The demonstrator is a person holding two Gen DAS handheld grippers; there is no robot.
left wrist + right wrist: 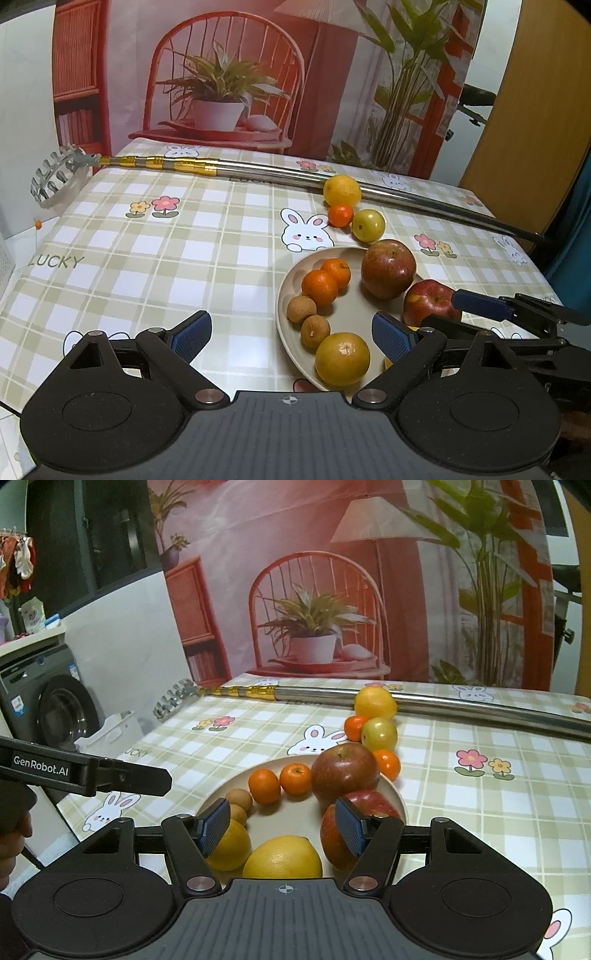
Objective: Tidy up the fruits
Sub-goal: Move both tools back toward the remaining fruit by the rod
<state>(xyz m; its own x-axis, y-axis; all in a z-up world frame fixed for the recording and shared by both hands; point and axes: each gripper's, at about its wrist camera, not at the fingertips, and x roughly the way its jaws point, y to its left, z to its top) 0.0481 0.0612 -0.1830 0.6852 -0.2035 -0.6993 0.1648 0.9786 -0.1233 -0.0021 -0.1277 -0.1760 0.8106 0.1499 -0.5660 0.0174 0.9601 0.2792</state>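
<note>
A beige plate (291,280) (295,814) holds two red apples (388,268) (344,771), two small oranges (320,287) (264,785), two brown longans (301,308) (239,798) and a yellow-orange citrus (342,359) (232,845). A yellow lemon (282,857) lies on the plate's near side between my right gripper's (284,829) open, empty fingers. My left gripper (291,338) is open and empty over the plate's left edge. On the cloth behind the plate lie a yellow citrus (341,190) (375,702), a small orange (340,215) (354,727), a green-yellow fruit (368,225) (379,734) and another small orange (388,764).
A long metal telescopic pole (258,171) (461,703) with a claw head (55,175) lies across the back of the checked tablecloth (147,251) (498,812). A printed backdrop stands behind the table. A washing machine (44,701) stands at the left.
</note>
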